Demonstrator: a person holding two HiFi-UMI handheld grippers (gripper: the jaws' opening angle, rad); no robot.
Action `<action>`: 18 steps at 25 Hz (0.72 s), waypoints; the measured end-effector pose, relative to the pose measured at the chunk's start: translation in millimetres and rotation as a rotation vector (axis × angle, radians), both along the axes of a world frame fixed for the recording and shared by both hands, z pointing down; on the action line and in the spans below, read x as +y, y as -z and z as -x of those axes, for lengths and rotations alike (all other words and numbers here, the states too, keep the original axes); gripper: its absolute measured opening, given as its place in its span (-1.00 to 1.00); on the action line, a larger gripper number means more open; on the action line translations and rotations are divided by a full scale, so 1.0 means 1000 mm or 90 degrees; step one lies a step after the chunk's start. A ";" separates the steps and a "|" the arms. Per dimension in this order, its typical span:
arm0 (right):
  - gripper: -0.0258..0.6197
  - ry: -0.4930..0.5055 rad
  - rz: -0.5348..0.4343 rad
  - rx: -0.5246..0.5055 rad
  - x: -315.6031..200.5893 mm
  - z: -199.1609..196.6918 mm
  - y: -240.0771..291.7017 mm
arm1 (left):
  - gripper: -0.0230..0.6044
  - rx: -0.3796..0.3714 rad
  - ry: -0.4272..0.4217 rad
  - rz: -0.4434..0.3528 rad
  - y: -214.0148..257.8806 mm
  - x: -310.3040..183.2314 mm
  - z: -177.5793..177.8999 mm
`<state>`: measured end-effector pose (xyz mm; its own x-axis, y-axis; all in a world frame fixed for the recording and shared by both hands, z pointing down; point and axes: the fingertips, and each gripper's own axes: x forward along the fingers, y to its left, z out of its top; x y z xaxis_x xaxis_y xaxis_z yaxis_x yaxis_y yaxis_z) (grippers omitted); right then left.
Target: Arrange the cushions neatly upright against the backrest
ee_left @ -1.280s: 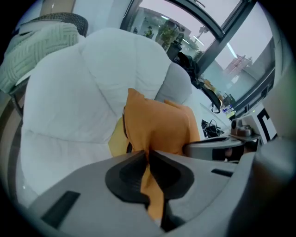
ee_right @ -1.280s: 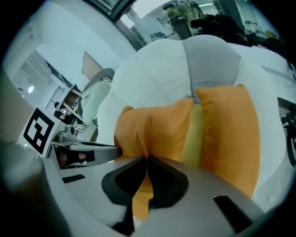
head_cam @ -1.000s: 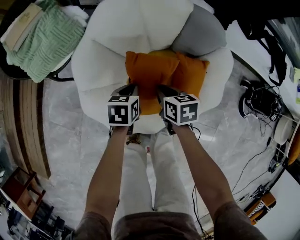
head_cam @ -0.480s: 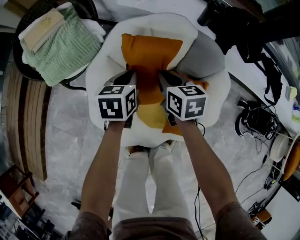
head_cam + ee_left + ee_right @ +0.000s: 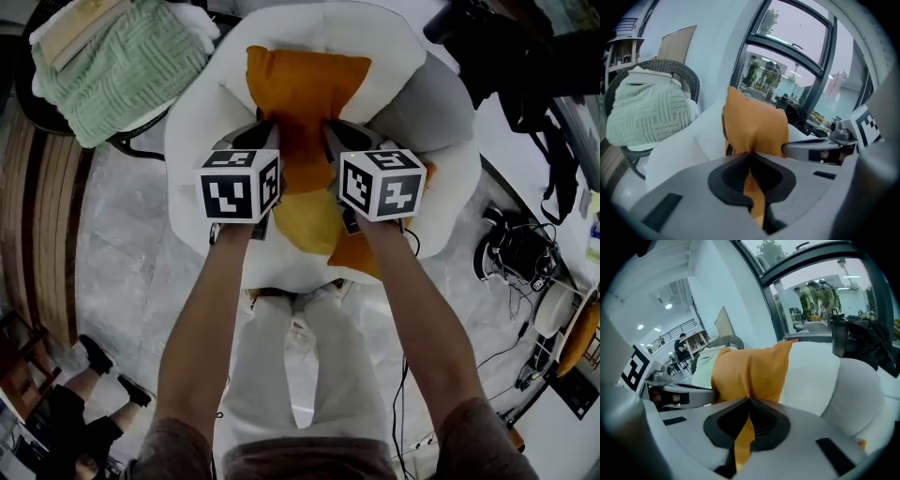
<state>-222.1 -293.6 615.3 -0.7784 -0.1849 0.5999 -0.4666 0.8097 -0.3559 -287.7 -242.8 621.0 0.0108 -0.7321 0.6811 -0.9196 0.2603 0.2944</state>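
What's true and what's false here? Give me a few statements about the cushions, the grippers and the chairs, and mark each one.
1. The left gripper and right gripper are both shut on the orange cushion. True.
2. The held cushion lies flat on the floor. False: it is up against the backrest of the white chair.
3. Another cushion lies lower on the seat. True.
4. The green blanket is draped over the white chair. False: it sits on the wicker chair beside it.
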 end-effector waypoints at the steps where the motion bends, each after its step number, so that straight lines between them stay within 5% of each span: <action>1: -0.84 0.004 -0.004 0.003 0.001 0.001 -0.008 | -0.87 0.000 0.000 0.002 -0.008 0.002 0.000; 18: -0.84 0.012 -0.009 0.063 0.012 0.014 -0.083 | -0.86 0.004 0.013 0.051 -0.093 0.013 0.009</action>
